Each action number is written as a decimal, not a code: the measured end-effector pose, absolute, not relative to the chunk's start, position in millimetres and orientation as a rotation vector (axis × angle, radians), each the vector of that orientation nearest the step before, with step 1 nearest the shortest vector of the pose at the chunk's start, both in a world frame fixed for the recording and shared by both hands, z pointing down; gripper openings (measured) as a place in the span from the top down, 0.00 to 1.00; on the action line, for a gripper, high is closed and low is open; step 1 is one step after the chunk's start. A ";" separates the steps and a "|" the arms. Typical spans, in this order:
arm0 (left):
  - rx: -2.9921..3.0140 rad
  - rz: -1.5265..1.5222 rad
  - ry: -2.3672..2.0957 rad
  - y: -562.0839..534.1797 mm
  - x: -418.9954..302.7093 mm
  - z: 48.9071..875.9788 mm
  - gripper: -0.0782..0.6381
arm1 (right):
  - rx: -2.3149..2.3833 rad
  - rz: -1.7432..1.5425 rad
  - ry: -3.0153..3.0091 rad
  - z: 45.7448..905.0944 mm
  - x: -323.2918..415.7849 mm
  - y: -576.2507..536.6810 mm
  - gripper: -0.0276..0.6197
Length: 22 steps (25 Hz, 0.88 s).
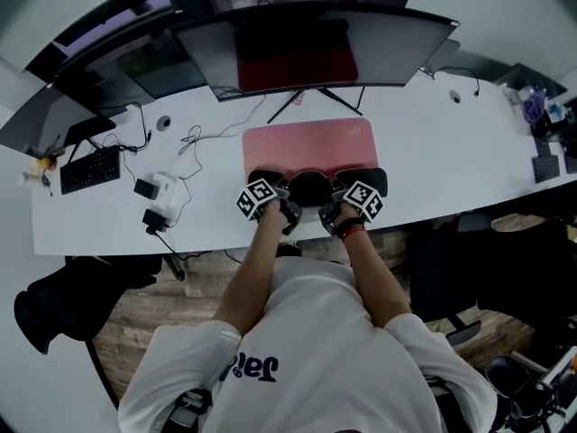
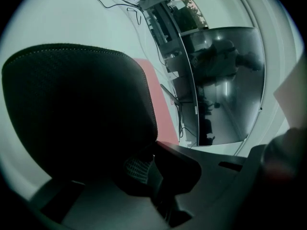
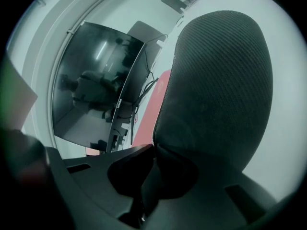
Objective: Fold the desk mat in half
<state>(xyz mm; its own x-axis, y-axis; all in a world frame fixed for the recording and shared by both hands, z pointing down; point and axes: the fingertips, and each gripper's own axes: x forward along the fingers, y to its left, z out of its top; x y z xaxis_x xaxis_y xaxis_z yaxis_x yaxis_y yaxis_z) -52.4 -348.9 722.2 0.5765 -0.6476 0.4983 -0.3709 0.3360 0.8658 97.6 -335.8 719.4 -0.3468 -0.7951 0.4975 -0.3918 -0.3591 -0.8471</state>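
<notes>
The desk mat (image 1: 311, 144), pink on top and black underneath, lies on the white desk (image 1: 451, 161) in front of the monitor. Its near edge is lifted and curled, so the black underside (image 1: 311, 186) faces up. My left gripper (image 1: 275, 198) pinches the near left part of that edge and my right gripper (image 1: 347, 198) the near right part. In the left gripper view the black textured underside (image 2: 76, 114) rises from the closed left gripper (image 2: 151, 155), with pink mat (image 2: 160, 107) beyond. In the right gripper view the mat underside (image 3: 220, 80) stands up from the closed right gripper (image 3: 153, 150).
A wide curved monitor (image 1: 315, 48) on a stand is just behind the mat. A keyboard (image 1: 90, 170), a white adapter (image 1: 160, 188) and loose cables lie on the desk's left. Small items sit at the far right (image 1: 541, 115). A black chair (image 1: 63, 305) stands lower left.
</notes>
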 end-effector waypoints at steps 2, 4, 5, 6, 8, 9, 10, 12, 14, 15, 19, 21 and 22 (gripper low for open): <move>1.273 -0.235 -1.008 -354.1 -52.5 721.0 0.85 | -1.560 -1.749 1.545 718.1 98.8 -340.8 0.90; 1.271 -0.248 -1.008 -359.3 -53.8 719.8 0.85 | -1.560 -1.740 1.546 716.8 99.4 -346.0 0.90; 1.269 -0.255 -1.007 -361.3 -54.9 719.7 0.85 | -1.557 -1.737 1.545 716.5 99.1 -348.1 0.90; 1.268 -0.262 -1.005 -363.2 -56.0 719.6 0.85 | -1.554 -1.736 1.545 716.4 98.5 -350.1 0.90; 1.268 -0.270 -1.003 -366.8 -57.3 719.3 0.85 | -1.552 -1.733 1.550 716.4 97.4 -354.5 0.90; 1.268 -0.272 -1.003 -368.7 -57.5 719.1 0.85 | -1.554 -1.731 1.554 716.4 97.2 -356.8 0.90; 1.268 -0.274 -1.003 -370.6 -57.6 718.9 0.85 | -1.556 -1.730 1.556 716.3 97.0 -359.0 0.90; 1.268 -0.278 -1.002 -374.1 -57.7 718.7 0.85 | -1.557 -1.730 1.558 716.3 96.9 -362.9 0.90; 1.268 -0.281 -0.999 -377.0 -58.1 718.6 0.85 | -1.557 -1.732 1.557 717.0 96.7 -366.5 0.90; 1.268 -0.282 -0.999 -378.4 -58.7 718.6 0.85 | -1.558 -1.733 1.556 717.5 96.3 -368.2 0.90; 1.266 -0.298 -0.998 -386.5 -60.1 716.9 0.85 | -1.553 -1.734 1.564 716.6 95.7 -378.3 0.90; 1.264 -0.309 -1.002 -391.8 -59.8 715.7 0.85 | -1.544 -1.732 1.576 714.8 96.1 -384.8 0.90; 1.265 -0.312 -1.004 -394.2 -59.6 715.3 0.85 | -1.539 -1.732 1.579 713.8 96.2 -387.5 0.90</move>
<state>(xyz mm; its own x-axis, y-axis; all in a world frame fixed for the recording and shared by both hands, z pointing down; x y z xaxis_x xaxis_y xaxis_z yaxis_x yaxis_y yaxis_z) -59.6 -394.2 715.3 0.5613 -0.6930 0.4524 -0.3151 0.3266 0.8911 96.2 -387.5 713.8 -0.3579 -0.8056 0.4721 -0.3956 -0.3272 -0.8582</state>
